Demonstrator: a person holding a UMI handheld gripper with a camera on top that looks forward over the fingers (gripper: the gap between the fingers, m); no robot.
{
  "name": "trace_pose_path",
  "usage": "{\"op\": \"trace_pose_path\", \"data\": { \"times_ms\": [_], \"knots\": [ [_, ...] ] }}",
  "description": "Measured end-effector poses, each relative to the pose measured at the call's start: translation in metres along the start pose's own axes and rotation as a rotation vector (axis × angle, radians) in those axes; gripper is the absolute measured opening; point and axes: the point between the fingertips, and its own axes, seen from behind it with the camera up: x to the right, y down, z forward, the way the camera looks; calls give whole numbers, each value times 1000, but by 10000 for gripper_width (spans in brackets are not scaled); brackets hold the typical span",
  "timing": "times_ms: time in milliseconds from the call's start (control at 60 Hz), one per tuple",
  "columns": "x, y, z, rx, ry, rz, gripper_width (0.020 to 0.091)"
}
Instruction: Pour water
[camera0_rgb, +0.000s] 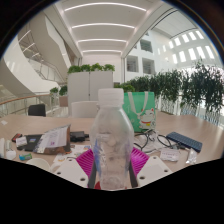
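clear plastic bottle (113, 140) with a white cap, upright, standing between the two fingers of the tongs (113, 170), filling the middle of the view; liquid level inside too faint to judge

pink pads (86, 162) visible on either side of the bottle's lower half, close against its walls; contact looks likely on both sides, yet the bottle's base is hidden below, so cannot tell whether pressed tight or merely set about it; cannot tell either whether lifted or resting on the table (40, 125)

beyond the fingers and a little to the right, a green bag (140, 108) with a printed front, standing on the table behind the bottle

ahead and to the left, a clutter of papers and small boxes (48, 138) lying flat; further left, a dark chair back (37, 111)

ahead and to the right, a dark flat case (184, 141) lying near the table's edge, with a tangle of cables (150, 140) between it and the bottle

far beyond, a row of leafy plants (185, 92) along the right, white planters (90, 84) with greenery straight ahead, tall windows and long ceiling lights above
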Motion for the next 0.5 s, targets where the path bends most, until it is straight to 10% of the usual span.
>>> {"op": "trace_pose_path", "data": {
  "times_ms": [350,433,500],
  "knots": [
    [-13,51,12,-98,-4,37,493],
    [-12,61,6,-175,0,43,563],
    [-11,63,-13,-238,5,68,769]
  ]
}}
